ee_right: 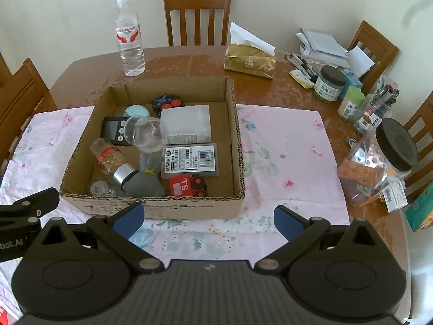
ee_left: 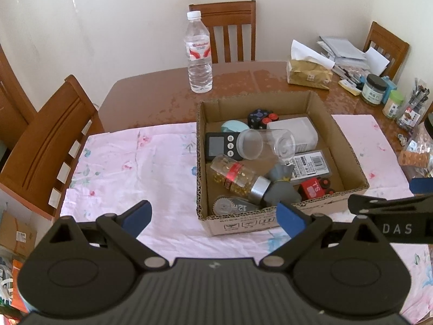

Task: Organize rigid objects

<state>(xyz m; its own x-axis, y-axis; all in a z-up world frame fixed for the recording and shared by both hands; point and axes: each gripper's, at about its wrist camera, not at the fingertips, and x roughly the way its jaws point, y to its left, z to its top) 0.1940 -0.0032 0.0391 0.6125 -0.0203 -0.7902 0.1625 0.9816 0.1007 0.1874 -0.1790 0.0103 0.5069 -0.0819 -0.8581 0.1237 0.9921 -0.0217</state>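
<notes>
A cardboard box (ee_left: 349, 149) (ee_right: 238, 146) sits on a pink floral cloth (ee_left: 130, 162) (ee_right: 286, 146). Inside lie a clear plastic jar (ee_left: 265, 143) (ee_right: 148, 134), a bottle of yellow capsules (ee_left: 238, 178) (ee_right: 112, 162), a black timer (ee_left: 219, 146) (ee_right: 113, 130), a red toy vehicle (ee_left: 315, 188) (ee_right: 186, 185), a grey pouch (ee_left: 281, 187) (ee_right: 143, 184), a flat barcode case (ee_left: 311, 166) (ee_right: 190, 161), a white box (ee_left: 295, 132) (ee_right: 186, 122), a tape measure (ee_left: 232, 205) and a black cube (ee_left: 258, 117) (ee_right: 165, 103). My left gripper (ee_left: 213, 216) and right gripper (ee_right: 207, 220) hover open before the box's near wall, holding nothing.
A water bottle (ee_left: 199, 54) (ee_right: 130, 38) stands behind the box. A tissue pack (ee_left: 308, 73) (ee_right: 250, 61), jars (ee_right: 330, 84), pens and papers crowd the table's right side, with a large clear jar (ee_right: 379, 162) near the right edge. Wooden chairs (ee_left: 48, 146) (ee_right: 197, 13) surround the table.
</notes>
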